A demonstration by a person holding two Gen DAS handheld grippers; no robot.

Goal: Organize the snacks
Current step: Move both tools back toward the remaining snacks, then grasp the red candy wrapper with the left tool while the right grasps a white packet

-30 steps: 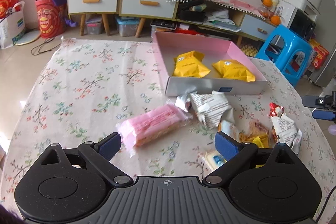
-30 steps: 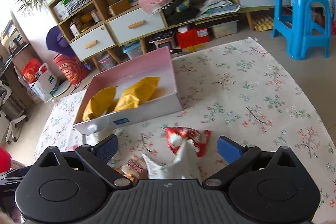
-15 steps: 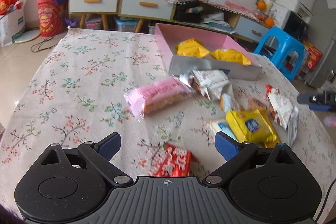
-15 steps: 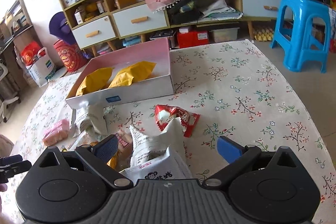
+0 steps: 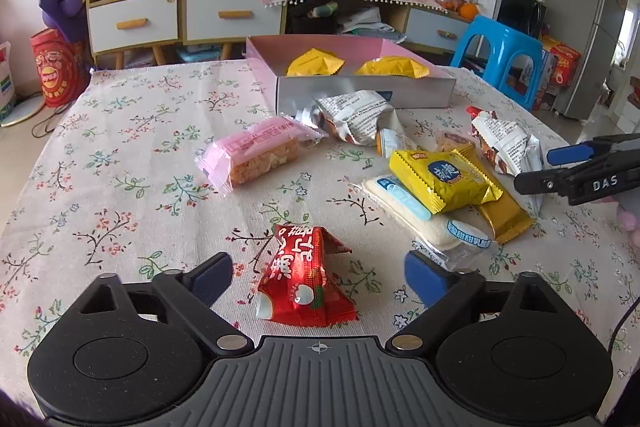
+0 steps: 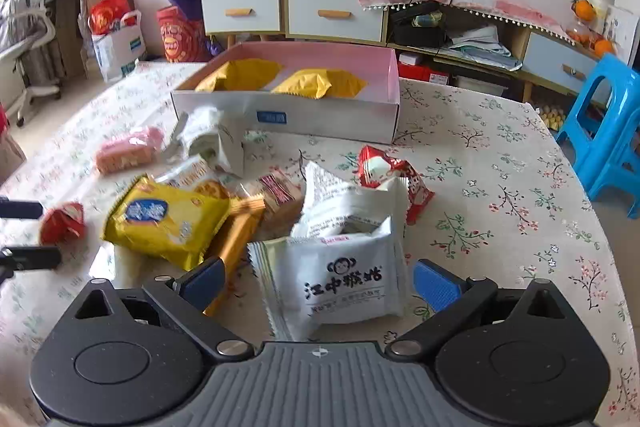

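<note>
A pink-lined box point(image 5: 360, 93) at the table's far side holds two yellow packets point(image 5: 316, 63); it also shows in the right wrist view point(image 6: 320, 115). My left gripper point(image 5: 318, 277) is open, its fingers either side of a red snack packet point(image 5: 304, 279) lying on the cloth. My right gripper point(image 6: 316, 285) is open around a white packet with a monkey logo point(image 6: 344, 279). A pink packet point(image 5: 256, 155), a yellow packet point(image 5: 444, 179) and several other snacks lie scattered in between. The right gripper shows at the left wrist view's right edge point(image 5: 576, 167).
The floral tablecloth point(image 5: 120, 131) covers the whole table. A blue stool point(image 6: 608, 131) stands off the table's right side. Cabinets and shelves point(image 5: 180, 11) line the far wall. Another red packet point(image 6: 384, 167) lies behind the white packets.
Both grippers have drawn back and lowered toward the near table. The red packet has come between my left fingers, the white monkey packet between my right fingers.
</note>
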